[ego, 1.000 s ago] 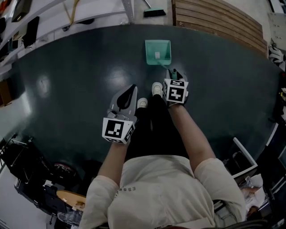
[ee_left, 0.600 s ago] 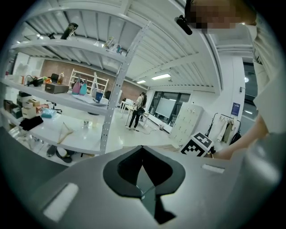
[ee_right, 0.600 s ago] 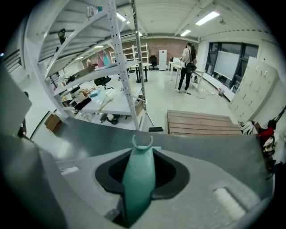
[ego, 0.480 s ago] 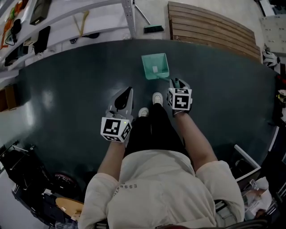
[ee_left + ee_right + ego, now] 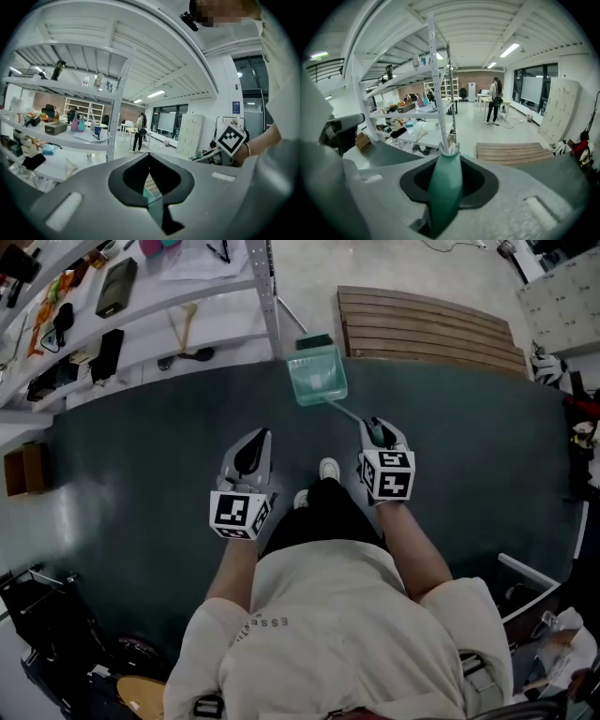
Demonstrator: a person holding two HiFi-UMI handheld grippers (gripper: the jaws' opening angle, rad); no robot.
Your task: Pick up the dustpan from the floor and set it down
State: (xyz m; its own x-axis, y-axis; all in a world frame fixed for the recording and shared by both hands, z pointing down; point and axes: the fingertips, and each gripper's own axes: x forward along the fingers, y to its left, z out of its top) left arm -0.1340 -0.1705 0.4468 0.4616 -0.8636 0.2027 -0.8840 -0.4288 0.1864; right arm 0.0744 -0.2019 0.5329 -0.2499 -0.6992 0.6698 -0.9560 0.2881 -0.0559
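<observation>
A teal dustpan (image 5: pixel 317 376) hangs in the air above the dark floor mat (image 5: pixel 141 446), its pan toward the shelf rack. Its thin handle (image 5: pixel 349 412) runs back into my right gripper (image 5: pixel 376 430), which is shut on it. In the right gripper view the teal handle (image 5: pixel 444 187) fills the gap between the jaws of the right gripper (image 5: pixel 446 157). My left gripper (image 5: pixel 253 442) is held level to the left of it, jaws together and empty. Through the left gripper (image 5: pixel 149 157) a sliver of the teal dustpan (image 5: pixel 152 199) shows.
A white shelf rack (image 5: pixel 187 296) with tools and bottles stands at the far left. A wooden pallet (image 5: pixel 427 329) lies at the far right. A dark brush head (image 5: pixel 314 340) sits by the rack's leg. The person's shoes (image 5: pixel 328 468) are between the grippers. Another person (image 5: pixel 493 101) stands far off.
Both grippers have risen. The dustpan has come up off the floor with the right gripper and now hangs farther out, near the rack's leg.
</observation>
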